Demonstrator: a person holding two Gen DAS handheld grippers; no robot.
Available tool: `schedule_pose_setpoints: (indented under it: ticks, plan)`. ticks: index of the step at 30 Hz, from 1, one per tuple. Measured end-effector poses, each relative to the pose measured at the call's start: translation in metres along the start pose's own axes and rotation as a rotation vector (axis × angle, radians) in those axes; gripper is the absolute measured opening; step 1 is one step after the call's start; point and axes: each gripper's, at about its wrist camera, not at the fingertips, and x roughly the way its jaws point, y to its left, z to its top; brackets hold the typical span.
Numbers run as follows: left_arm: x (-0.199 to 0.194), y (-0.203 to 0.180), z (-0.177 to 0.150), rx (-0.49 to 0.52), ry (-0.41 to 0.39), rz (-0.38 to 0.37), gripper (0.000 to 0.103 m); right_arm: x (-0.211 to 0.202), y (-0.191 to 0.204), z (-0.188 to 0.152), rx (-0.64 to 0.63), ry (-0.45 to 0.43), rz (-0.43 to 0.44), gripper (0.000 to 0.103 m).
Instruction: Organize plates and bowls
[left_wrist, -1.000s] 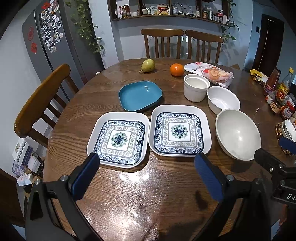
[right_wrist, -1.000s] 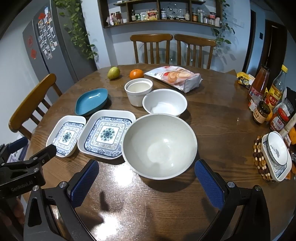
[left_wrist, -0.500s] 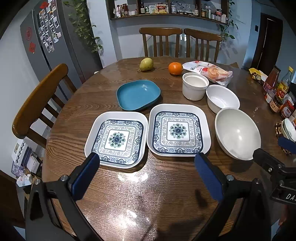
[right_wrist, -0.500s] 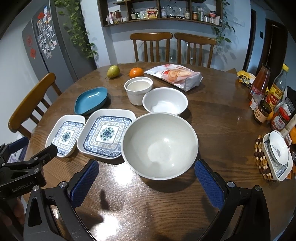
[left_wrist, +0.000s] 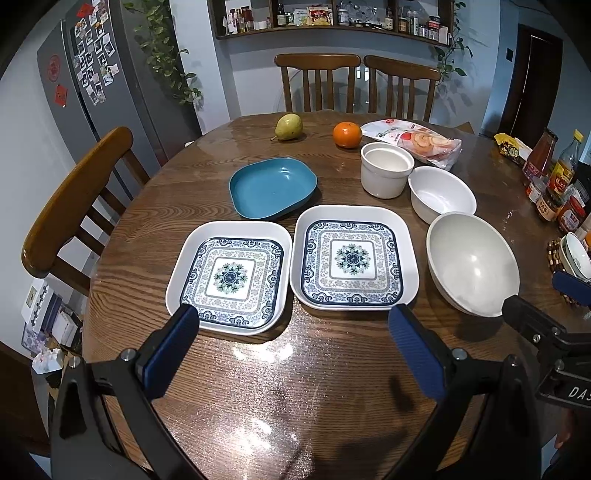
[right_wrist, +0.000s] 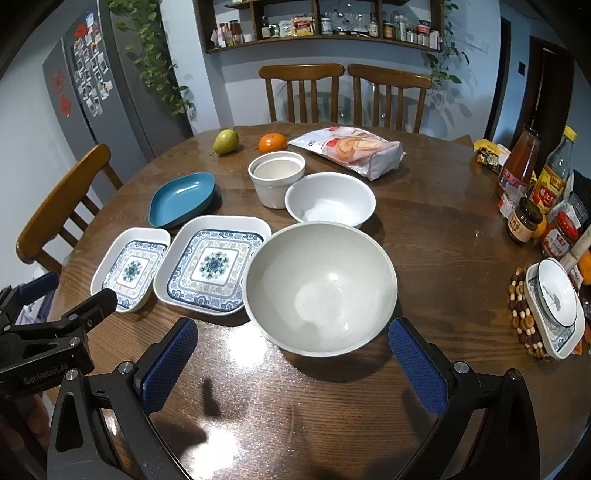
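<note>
Crockery is spread over a round wooden table (left_wrist: 221, 177). Two square patterned plates are set side by side near the front edge: the left patterned plate (left_wrist: 229, 275) and the right patterned plate (left_wrist: 352, 257), with their rims just beside each other. Behind them, farther away, a blue dish (left_wrist: 272, 186) is seen, close to the far rims of both plates. To the right of the right patterned plate a large grey bowl (right_wrist: 320, 288) is placed, its rim just beside that plate's edge. Beyond it a smaller white bowl (right_wrist: 330, 199) is found, and just left of that a white ramekin (right_wrist: 277, 178); whether these two touch cannot be told. At the far side a pear (left_wrist: 289, 126), an orange (left_wrist: 347, 134) and a snack bag (left_wrist: 413, 138) are laid out. At the right edge jars and bottles (right_wrist: 532, 192) are grouped, with a small bowl on a beaded mat (right_wrist: 556, 295) nearer.

The left gripper (left_wrist: 293, 350) is held above the near table edge, in front of the two patterned plates; its blue pads are spread wide and nothing is gripped. The right gripper (right_wrist: 293, 358) is held just in front of the large grey bowl, its pads likewise spread wide to either side of the bowl's near rim, with nothing held.
</note>
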Motion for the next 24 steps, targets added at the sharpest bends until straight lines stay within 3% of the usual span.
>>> schedule_pose_setpoints:
  ticks: [24]
  plan:
    - [0.0026, 0.0049, 0.0004, -0.012, 0.004, -0.017, 0.102, 0.0029, 0.004, -0.0024, -0.006, 0.001, 0.004, 0.103]
